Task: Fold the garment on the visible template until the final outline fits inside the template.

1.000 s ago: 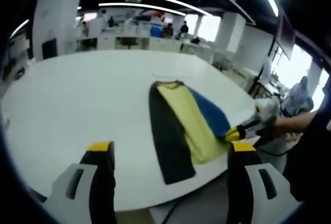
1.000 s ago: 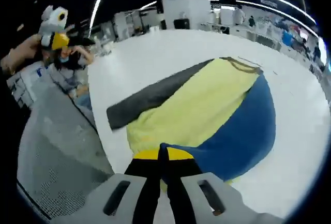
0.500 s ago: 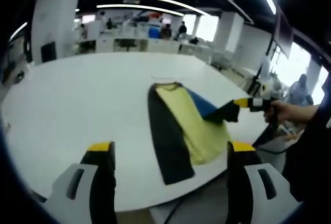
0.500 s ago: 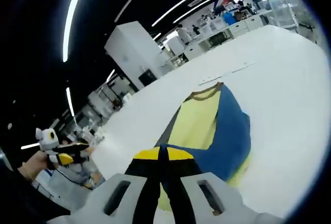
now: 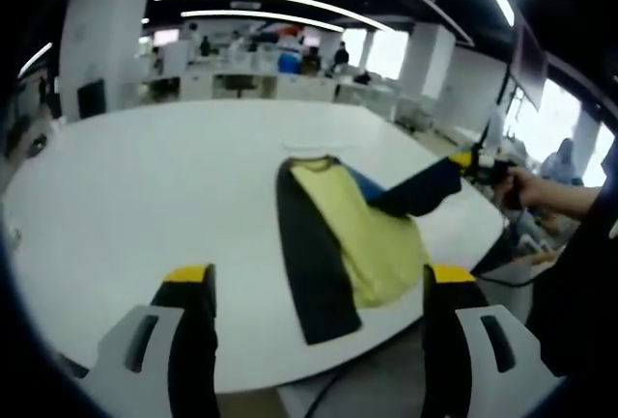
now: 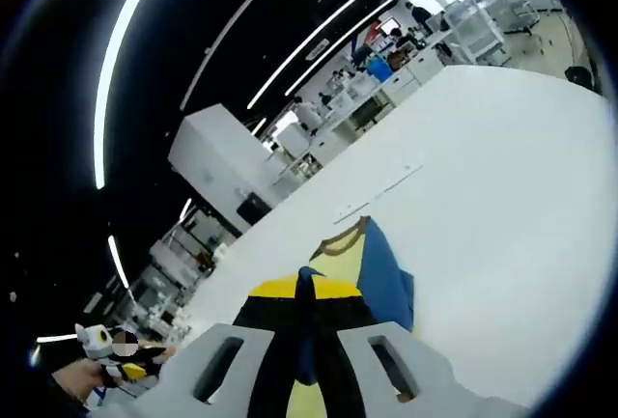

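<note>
- Since a second ago my right tool [image 5: 470, 160] has lifted the garment's [image 5: 359, 235] blue sleeve, clamped, ready to fold inward.
- Left tool [image 5: 314, 288] hangs wide open, empty, near the bench [image 5: 145, 186] edge.

Right gripper [image 6: 302, 288] jaws hide the shirt's [image 6: 372, 268] near part; the template line [image 6: 381, 189] on the counter [image 6: 502, 196] is too faint to trace

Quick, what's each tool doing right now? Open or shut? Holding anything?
Left tool: open, holding nothing.
Right tool: shut on the garment's blue sleeve, lifting it up.
</note>
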